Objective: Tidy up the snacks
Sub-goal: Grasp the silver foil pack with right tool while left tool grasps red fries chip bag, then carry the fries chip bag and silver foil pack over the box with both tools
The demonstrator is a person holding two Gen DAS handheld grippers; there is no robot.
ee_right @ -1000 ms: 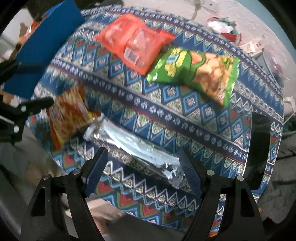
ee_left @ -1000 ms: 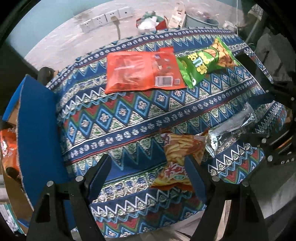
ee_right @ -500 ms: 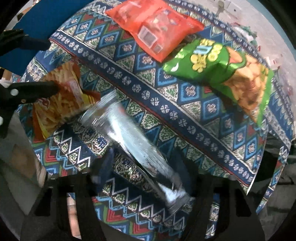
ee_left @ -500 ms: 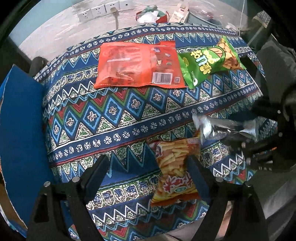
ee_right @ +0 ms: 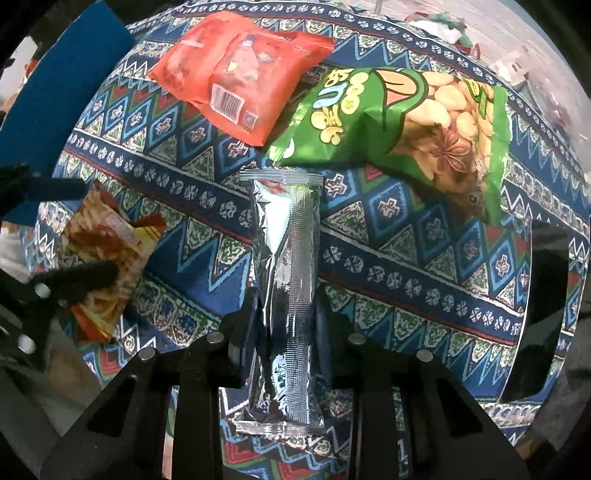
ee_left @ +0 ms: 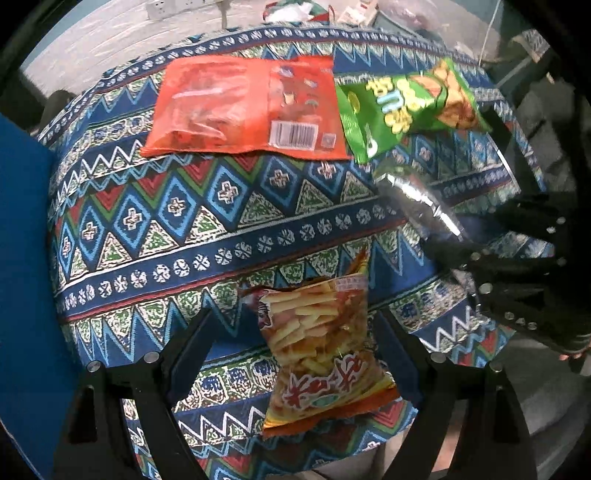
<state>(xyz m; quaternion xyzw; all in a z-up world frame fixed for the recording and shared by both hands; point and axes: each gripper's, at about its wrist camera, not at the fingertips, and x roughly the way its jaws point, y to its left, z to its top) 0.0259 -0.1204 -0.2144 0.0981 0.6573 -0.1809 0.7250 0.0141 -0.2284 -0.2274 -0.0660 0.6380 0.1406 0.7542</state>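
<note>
My right gripper point(ee_right: 284, 321) is shut on a long silver foil pack point(ee_right: 288, 280) and holds it above the patterned table, its far end near the green snack bag point(ee_right: 388, 122). The silver pack also shows in the left wrist view point(ee_left: 424, 206). My left gripper point(ee_left: 291, 343) is open around a yellow-red fries bag point(ee_left: 317, 347) lying near the table's front edge, not closed on it. The fries bag also shows in the right wrist view point(ee_right: 107, 254). An orange bag point(ee_left: 243, 110) and the green bag point(ee_left: 402, 107) lie side by side at the far side.
The patterned tablecloth point(ee_left: 184, 206) covers the table. A blue board point(ee_left: 22, 258) stands at the left edge. A power strip point(ee_left: 177, 5) and litter lie on the floor beyond. A dark chair point(ee_right: 546, 295) stands at the right.
My right gripper closed on the silver pack, lifted it and swung it to point toward the green bag. My left gripper moved in around the fries bag.
</note>
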